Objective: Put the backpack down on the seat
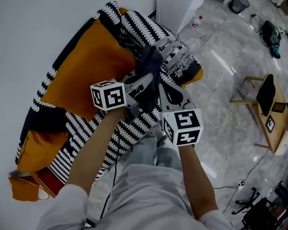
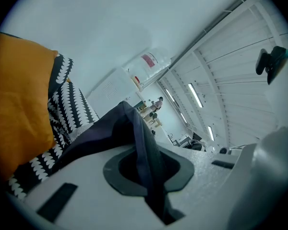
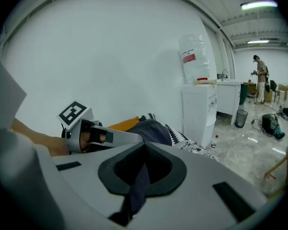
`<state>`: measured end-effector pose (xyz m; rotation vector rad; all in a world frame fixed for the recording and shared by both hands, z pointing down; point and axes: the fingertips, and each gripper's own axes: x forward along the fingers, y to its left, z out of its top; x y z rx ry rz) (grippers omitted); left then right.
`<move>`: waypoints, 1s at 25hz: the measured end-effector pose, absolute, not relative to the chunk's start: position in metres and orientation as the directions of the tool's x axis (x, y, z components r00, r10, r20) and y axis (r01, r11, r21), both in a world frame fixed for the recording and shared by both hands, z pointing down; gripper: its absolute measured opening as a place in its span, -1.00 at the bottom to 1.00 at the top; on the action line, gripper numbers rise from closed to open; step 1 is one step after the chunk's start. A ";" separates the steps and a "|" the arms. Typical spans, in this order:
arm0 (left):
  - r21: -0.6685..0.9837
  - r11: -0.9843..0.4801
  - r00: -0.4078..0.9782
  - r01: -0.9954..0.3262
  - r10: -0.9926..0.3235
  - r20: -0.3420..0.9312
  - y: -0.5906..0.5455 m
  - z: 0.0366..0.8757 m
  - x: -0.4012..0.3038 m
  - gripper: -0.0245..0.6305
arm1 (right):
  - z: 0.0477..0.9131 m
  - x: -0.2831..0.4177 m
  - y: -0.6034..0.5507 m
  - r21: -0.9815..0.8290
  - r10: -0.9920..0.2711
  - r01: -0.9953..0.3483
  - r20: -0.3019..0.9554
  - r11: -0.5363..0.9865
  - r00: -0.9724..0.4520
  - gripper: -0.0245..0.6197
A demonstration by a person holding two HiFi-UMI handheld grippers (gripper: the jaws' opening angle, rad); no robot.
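A dark navy backpack (image 1: 151, 63) hangs between my two grippers, just above the sofa seat (image 1: 86, 66) with its orange cushions and black-and-white patterned throw (image 1: 144, 25). My left gripper (image 1: 139, 87) is shut on a fold of the backpack's fabric (image 2: 134, 133), which runs through the jaws. My right gripper (image 1: 172, 96) is shut on a dark strap (image 3: 140, 182) of the same backpack. In the right gripper view, the backpack's body (image 3: 152, 129) bulges behind the left gripper (image 3: 103, 139). The backpack's underside is hidden.
A white water dispenser (image 3: 199, 104) stands at the sofa's far end, a small bottle (image 1: 197, 22) on the floor beside it. A wooden table and chair (image 1: 266, 111) stand to the right, a bin (image 1: 239, 3) further back. A person (image 3: 260, 78) stands far off.
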<state>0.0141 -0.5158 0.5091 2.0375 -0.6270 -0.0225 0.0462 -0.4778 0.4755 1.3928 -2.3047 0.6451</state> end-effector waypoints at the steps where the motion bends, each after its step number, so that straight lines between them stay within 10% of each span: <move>1: 0.812 -0.402 0.869 -0.422 -0.436 0.235 -0.522 0.512 0.012 -0.84 | 0.478 0.045 -0.482 -0.192 -0.723 -0.893 0.529 0.407 -0.444 -0.92; 25: 0.757 -0.437 0.862 -0.486 -0.384 0.332 -0.645 0.569 -0.021 -0.84 | 0.526 0.026 -0.596 -0.254 -0.639 -0.826 0.534 0.503 -0.553 -0.92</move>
